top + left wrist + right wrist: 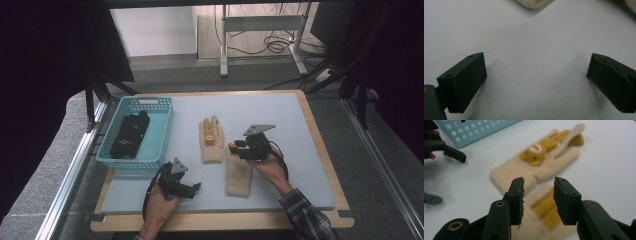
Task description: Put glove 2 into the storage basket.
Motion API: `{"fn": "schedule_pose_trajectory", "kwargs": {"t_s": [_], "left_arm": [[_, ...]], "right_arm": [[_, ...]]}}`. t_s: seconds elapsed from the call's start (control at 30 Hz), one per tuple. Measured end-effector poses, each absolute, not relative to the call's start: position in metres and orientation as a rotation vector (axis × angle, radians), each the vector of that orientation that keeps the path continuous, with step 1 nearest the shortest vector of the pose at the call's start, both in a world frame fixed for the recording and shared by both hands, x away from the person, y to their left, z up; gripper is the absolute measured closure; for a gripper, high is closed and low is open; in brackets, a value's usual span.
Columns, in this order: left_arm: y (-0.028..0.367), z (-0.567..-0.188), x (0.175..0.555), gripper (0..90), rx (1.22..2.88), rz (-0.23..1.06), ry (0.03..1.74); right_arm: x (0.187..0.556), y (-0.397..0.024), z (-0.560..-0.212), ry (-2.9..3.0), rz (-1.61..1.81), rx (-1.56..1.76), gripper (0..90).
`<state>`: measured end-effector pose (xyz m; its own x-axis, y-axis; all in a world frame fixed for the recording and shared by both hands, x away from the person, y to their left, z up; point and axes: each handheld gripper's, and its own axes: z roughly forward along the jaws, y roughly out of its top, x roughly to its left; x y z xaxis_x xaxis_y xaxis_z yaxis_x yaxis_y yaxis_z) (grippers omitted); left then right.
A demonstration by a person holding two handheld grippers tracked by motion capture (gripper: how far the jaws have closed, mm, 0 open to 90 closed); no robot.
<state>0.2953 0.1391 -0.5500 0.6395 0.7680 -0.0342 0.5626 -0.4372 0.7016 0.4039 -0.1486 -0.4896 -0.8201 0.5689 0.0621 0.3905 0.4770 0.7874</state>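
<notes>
From the high view, two cream knit gloves lie on a pale grey mat [300,125] over a wood-edged table: one glove with a yellow animal figure [212,140] at the mat's middle, the second glove [238,176] just beside it toward the person. One turquoise basket [150,152] sits at the mat's left edge holding a single dark bundle [131,135]. Two hands each carry one gripper; the left gripper [194,188] rests low on the mat near the front edge, and the right gripper [234,147] hovers above the upper end of the second glove. The left gripper view shows two black jaws spread wide over bare mat, nothing between them, with a glove's cream edge [532,3] at the top. In the right gripper view, the right gripper [539,200] stands partly parted and released, its jaws framing the second glove [546,210] without pressing it; beyond lie the figured glove [541,165], the basket's corner [474,130] and the other gripper [449,151]. No readable lettering appears anywhere.
</notes>
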Motion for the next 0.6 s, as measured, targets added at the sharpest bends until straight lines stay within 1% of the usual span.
{"fn": "schedule_pose_trajectory", "kwargs": {"t_s": [0.27,0.5,0.6], "left_arm": [[0.139,-0.55,0.295,2.9,2.168,0.379,1.03],[0.139,-0.55,0.295,2.9,2.166,0.378,1.031],[0.139,-0.55,0.295,2.9,2.164,0.376,1.032]], "right_arm": [[0.43,-0.104,-0.495,2.562,1.204,0.743,49.1],[0.45,-0.078,-0.508,2.594,1.194,0.754,42.8],[0.456,-0.065,-0.513,2.61,1.134,0.733,40.6]]}}
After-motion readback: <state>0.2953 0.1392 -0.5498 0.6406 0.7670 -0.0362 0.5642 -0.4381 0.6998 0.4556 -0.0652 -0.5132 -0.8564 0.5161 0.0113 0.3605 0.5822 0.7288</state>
